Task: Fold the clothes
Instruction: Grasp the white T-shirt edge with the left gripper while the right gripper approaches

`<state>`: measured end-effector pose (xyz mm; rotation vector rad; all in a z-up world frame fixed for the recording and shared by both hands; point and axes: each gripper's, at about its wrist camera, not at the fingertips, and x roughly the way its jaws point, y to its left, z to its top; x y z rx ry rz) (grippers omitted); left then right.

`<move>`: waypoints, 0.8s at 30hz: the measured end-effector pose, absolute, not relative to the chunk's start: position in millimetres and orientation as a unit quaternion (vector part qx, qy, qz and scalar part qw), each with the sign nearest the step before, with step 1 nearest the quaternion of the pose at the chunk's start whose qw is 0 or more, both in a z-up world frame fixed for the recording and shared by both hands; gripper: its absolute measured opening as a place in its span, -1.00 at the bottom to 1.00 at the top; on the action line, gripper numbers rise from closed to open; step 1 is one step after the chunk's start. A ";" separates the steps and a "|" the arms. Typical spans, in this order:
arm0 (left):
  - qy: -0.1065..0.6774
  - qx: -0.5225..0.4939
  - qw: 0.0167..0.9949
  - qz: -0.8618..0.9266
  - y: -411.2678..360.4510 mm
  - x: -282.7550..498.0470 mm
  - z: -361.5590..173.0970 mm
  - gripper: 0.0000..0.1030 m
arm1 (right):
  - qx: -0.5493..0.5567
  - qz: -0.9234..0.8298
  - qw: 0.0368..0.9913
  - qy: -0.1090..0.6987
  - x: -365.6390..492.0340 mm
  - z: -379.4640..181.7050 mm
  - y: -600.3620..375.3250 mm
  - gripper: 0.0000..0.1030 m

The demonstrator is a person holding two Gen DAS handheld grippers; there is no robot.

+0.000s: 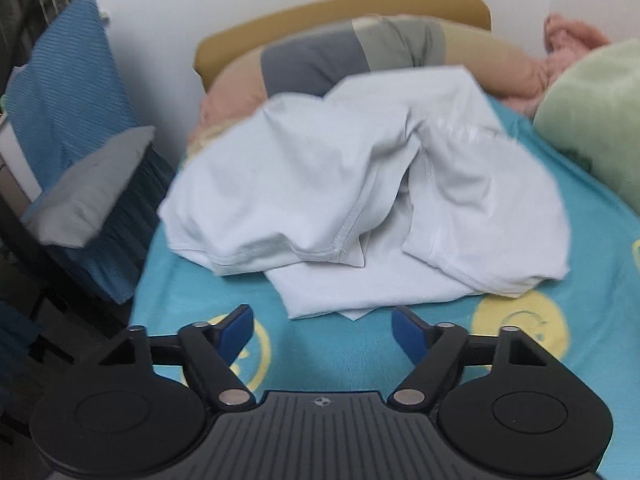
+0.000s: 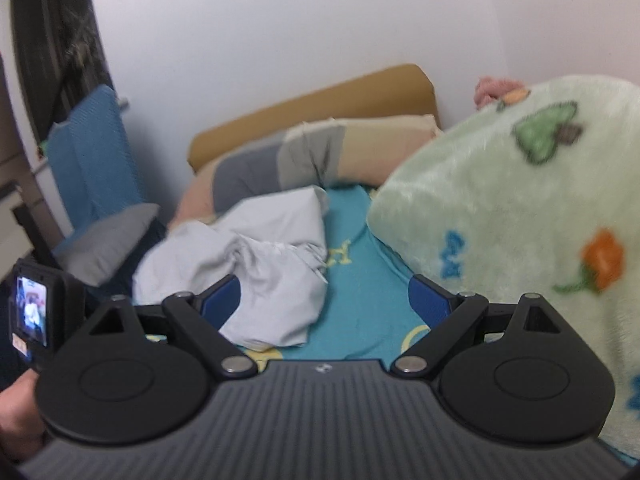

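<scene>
A pale grey-white garment (image 1: 360,208) lies crumpled in a loose heap on the turquoise bed sheet (image 1: 328,356). My left gripper (image 1: 322,330) is open just short of its near hem, blue pads wide apart with nothing between them. In the right wrist view the same garment (image 2: 256,272) lies left of centre. My right gripper (image 2: 325,304) hovers open above the sheet (image 2: 360,304); its left finger (image 2: 220,300) overlaps the cloth's near edge without gripping it. The other hand-held gripper (image 2: 32,316) shows at the far left, held by a hand (image 2: 16,416).
A light green fleece blanket (image 2: 520,220) bulks up on the right of the bed. Patchwork pillows (image 1: 360,48) and a tan headboard (image 1: 340,4) lie beyond the garment. A chair draped in blue cloth (image 1: 68,92) with a grey cushion (image 1: 92,196) stands left of the bed.
</scene>
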<state>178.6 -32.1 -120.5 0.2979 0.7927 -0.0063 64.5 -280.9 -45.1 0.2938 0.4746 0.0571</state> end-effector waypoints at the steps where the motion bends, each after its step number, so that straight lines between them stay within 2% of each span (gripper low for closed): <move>1: 0.376 0.146 0.915 -0.006 -31.1 183.0 -125.6 0.37 | 0.148 0.025 0.960 0.237 71.6 -50.9 -278.9 0.79; 5: 0.306 0.162 0.938 -0.014 -31.1 189.8 -130.0 0.26 | 0.145 0.013 0.960 0.241 93.7 -71.7 -268.1 0.79; 7: 0.282 0.161 0.945 -0.027 -29.2 192.8 -130.3 0.06 | 0.140 0.012 0.959 0.246 99.8 -79.7 -263.0 0.79; 8: 0.280 0.160 0.946 -0.027 -26.9 195.2 -131.1 -0.11 | 0.140 0.010 0.959 0.248 102.0 -82.6 -261.8 0.79; 9: 0.279 0.158 0.947 -0.028 -24.6 197.7 -132.0 -0.43 | 0.139 0.008 0.958 0.250 104.2 -85.6 -260.6 0.79; 11: 0.278 0.140 0.950 -0.030 -16.9 200.9 -130.6 -0.84 | 0.134 0.005 0.959 0.250 105.9 -89.7 -258.2 0.79; 18: 0.226 0.034 0.971 -0.067 0.0 167.7 -52.1 -0.90 | 0.090 -0.009 0.976 0.201 89.0 -86.7 -248.7 0.79; 24: 0.224 -0.020 0.971 -0.081 19.4 150.3 -31.3 -0.90 | 0.070 0.011 0.982 0.173 77.2 -75.0 -235.2 0.79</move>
